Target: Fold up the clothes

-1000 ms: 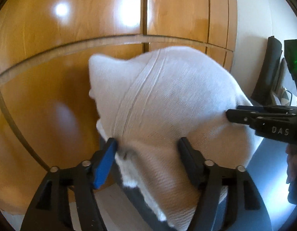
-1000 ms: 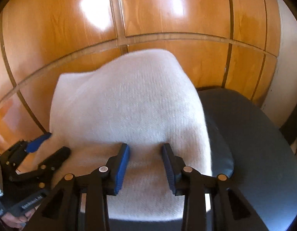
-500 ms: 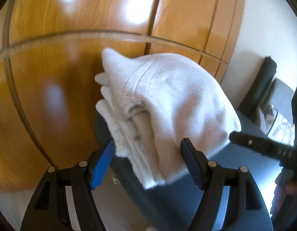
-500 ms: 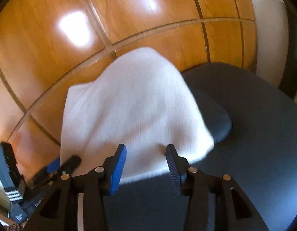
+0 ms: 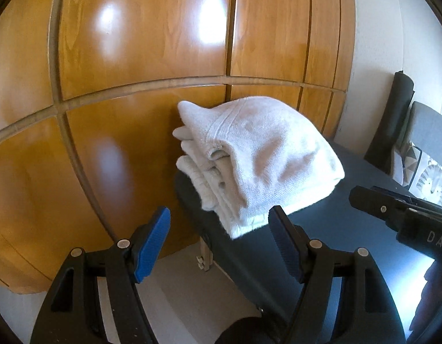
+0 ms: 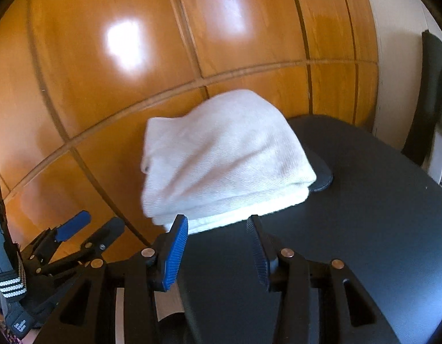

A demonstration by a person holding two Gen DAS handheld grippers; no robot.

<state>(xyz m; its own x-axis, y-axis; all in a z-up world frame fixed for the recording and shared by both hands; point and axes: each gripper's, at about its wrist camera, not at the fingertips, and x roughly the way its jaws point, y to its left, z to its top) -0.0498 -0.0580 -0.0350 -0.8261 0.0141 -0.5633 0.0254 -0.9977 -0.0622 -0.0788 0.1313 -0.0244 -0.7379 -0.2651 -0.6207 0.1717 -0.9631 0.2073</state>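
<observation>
Folded white cloth (image 5: pixel 261 160) sits at the far desk (image 6: pixel 364 229) corner, by the wood panels. Left gripper (image 5: pixel 219 239) & right gripper (image 6: pixel 218 250): jaws spread, nothing between. Best to back off w/o snagging the stack.

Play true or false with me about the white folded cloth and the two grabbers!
1. The white folded cloth lies on the dark table. True.
2. The left gripper squeezes the cloth. False: its jaws are open and empty.
3. The right gripper holds nothing. True.
4. The cloth is spread out flat. False: it is folded in layers.
5. The wall behind is blue. False: wooden panels stand there.
</observation>
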